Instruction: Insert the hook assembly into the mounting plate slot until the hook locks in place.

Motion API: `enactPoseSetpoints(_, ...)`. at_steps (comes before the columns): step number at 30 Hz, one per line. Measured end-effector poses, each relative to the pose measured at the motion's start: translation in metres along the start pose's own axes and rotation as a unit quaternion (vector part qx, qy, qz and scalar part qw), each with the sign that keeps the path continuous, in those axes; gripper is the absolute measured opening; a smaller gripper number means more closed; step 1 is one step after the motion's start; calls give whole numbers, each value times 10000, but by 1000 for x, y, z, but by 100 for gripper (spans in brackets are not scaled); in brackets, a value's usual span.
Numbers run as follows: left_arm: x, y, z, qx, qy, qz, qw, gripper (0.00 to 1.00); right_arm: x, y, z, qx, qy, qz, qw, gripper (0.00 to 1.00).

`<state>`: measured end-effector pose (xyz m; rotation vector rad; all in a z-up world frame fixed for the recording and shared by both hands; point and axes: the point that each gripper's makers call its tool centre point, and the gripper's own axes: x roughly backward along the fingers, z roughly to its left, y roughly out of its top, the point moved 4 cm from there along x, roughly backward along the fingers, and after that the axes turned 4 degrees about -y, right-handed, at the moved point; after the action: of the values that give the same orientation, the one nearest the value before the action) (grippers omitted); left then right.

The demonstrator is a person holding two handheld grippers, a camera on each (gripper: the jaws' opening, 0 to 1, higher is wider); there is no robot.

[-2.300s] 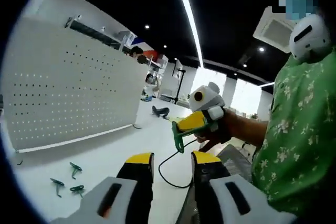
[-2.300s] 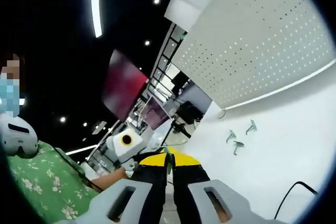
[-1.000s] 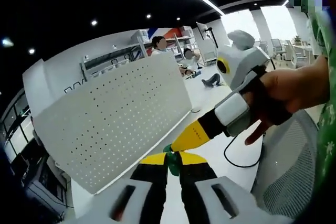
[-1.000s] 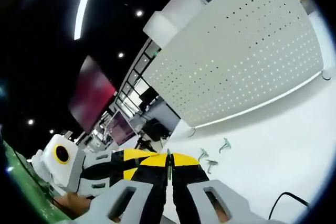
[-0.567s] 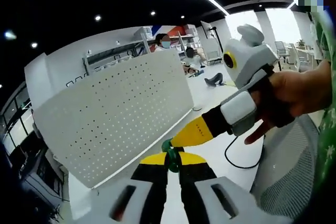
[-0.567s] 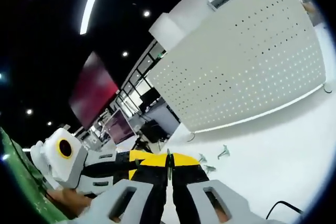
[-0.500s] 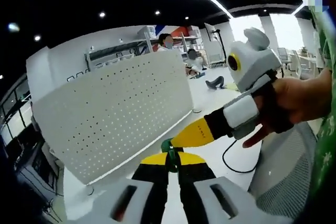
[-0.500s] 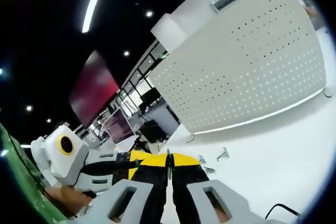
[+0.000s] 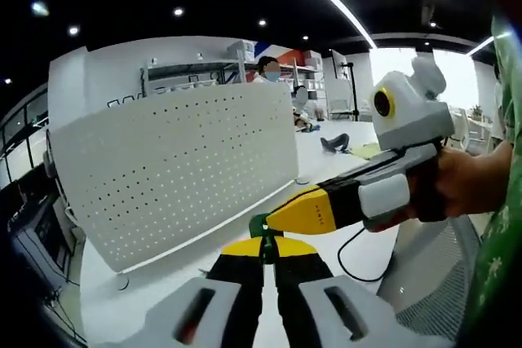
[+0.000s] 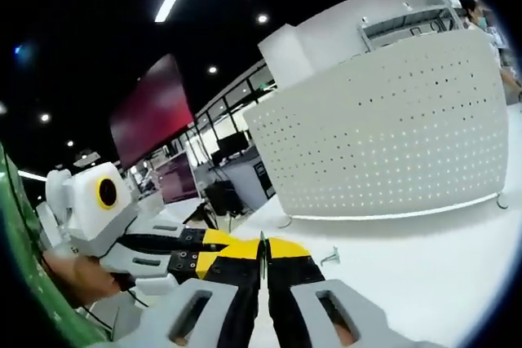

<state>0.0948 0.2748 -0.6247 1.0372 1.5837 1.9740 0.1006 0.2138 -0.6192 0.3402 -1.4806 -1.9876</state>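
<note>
hook (image 9: 259,226): small green piece, mostly hidden between jaws, in front of pegboard (image 9: 175,165) | left gripper (image 9: 263,248): clamped on hook | right gripper (image 10: 263,248): closed on thin green sliver, its tip meeting left's | spare hook (image 10: 329,257): on white table (image 10: 440,266) below pegboard, hard to make out

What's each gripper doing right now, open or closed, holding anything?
Left gripper: shut on the green hook, which sticks out between its yellow tips.
Right gripper: shut on the same green hook, seen as a thin sliver between its tips.
</note>
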Motion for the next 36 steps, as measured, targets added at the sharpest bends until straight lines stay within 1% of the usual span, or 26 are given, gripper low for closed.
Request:
enactPoseSetpoints(3, 1, 1, 1, 21, 27, -38, 10000, 3, 0, 1, 0, 52, 0, -48, 10000, 1)
enactPoseSetpoints(9, 3, -1, 1, 41, 18, -52, 10000, 3, 0, 0, 2, 131, 53, -22, 9999, 1)
enactPoseSetpoints(12, 4, -2, 1, 50, 15, -51, 10000, 3, 0, 1, 1, 90, 49, -52, 9999, 8)
enactPoseSetpoints(18, 6, -1, 8, 88, 107, -69, 9999, 3, 4, 5, 0, 90, 32, -144, 9999, 8)
enactPoseSetpoints(20, 9, 0, 15, 144, 224, -116, 9996, 3, 5, 6, -2, 105, 4, -172, 9998, 8)
enactPoseSetpoints(23, 13, 4, 28, 209, 399, -204, 9988, 3, 7, 0, -9, 99, -81, -110, 9999, 8)
enactPoseSetpoints(27, 16, 10, 41, 182, 576, -256, 9978, 3, 9, -6, -13, 63, -144, -28, 9999, 8)
enactPoseSetpoints(33, 17, 21, 59, 90, 806, -355, 9961, 3, 11, -1, -14, 137, -174, -63, 9997, 8)
enactPoseSetpoints(36, 18, 25, 71, 72, 936, -423, 9947, 3, 12, 3, -17, 324, -252, -97, 9991, 8)
